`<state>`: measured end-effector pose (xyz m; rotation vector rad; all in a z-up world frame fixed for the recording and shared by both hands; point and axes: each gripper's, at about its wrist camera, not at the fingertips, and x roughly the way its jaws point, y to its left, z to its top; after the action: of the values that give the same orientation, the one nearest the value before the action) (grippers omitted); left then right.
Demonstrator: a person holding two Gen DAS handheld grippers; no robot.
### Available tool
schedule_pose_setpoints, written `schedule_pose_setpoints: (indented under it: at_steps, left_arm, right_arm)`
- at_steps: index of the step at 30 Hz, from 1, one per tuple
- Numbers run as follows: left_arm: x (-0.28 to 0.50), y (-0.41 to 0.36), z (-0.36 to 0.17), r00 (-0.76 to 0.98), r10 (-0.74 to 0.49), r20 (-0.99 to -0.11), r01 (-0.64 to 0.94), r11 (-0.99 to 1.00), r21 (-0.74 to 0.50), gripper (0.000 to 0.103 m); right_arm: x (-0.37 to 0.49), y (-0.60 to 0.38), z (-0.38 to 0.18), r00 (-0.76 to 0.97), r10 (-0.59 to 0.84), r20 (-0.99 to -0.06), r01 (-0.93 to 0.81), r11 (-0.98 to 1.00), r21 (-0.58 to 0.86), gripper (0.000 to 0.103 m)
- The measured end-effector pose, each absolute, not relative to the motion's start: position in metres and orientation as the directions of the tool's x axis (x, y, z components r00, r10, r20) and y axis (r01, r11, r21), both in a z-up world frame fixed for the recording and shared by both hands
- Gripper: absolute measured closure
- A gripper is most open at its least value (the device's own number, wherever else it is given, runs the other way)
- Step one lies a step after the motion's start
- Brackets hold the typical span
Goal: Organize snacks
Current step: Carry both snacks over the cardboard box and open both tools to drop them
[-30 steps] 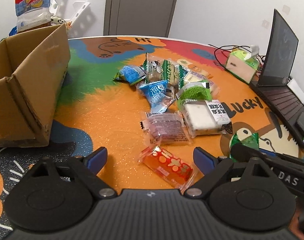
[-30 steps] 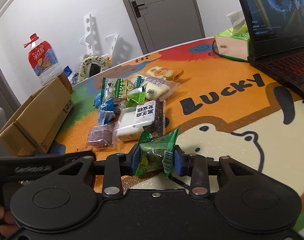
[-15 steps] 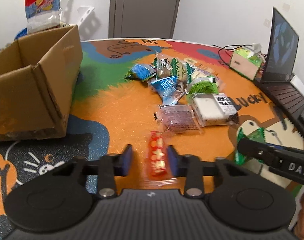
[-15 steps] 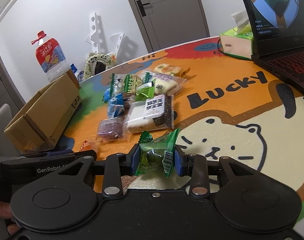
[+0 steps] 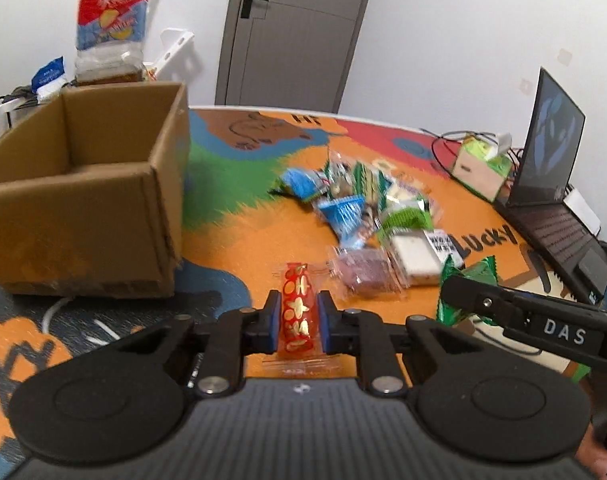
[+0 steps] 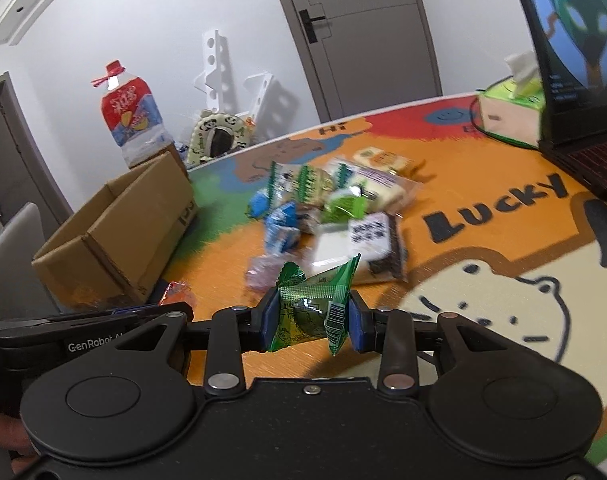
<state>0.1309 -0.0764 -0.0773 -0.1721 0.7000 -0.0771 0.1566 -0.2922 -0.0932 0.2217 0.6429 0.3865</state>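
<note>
Both grippers are loaded. The left gripper (image 5: 296, 322) is clamped on a red packet (image 5: 296, 312), its jaws having just closed around it; the right gripper (image 6: 309, 318) pinches a green packet (image 6: 313, 304) by its crinkled middle. The cardboard box (image 5: 103, 184) sits open just to the left, and the rest of the snack pile (image 6: 331, 216) lies on the orange mat (image 5: 239, 240).

The red packet is thin and slick, held edge-on, so a quick swing toward the box could let it slide out. The 2 grippers are close together and could knock each other on the way over.

Only the left view looks down into the box. Only the right view shows the yellowish snack (image 6: 381, 159) at the far end of the pile.
</note>
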Motion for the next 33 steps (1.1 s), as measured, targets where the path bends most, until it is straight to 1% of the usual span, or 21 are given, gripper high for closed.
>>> schedule_pose_setpoints:
  at_steps: [11, 18, 29, 33]
  left_arm:
    - [0.124, -0.047, -0.022, 0.832, -0.093, -0.548, 0.003, 0.987, -0.163, 0.086]
    - [0.121, -0.025, 0.002, 0.858, -0.063, -0.51, -0.022, 0.987, -0.159, 0.086]
    - [0.128, 0.026, 0.008, 0.872, -0.016, -0.489, -0.092, 0.976, -0.196, 0.086]
    - [0.132, 0.047, 0.002, 0.867, 0.015, -0.498, -0.138, 0.968, -0.21, 0.086]
  right_arm:
    - [0.166, -0.254, -0.052, 0.743, 0.487, -0.458, -0.368, 0.87, 0.328, 0.067]
    - [0.172, -0.228, -0.03, 0.739, 0.523, -0.425, -0.413, 0.85, 0.327, 0.067]
    - [0.183, -0.176, -0.009, 0.722, 0.581, -0.376, -0.486, 0.813, 0.321, 0.067]
    - [0.187, -0.158, -0.005, 0.71, 0.592, -0.381, -0.506, 0.805, 0.309, 0.067]
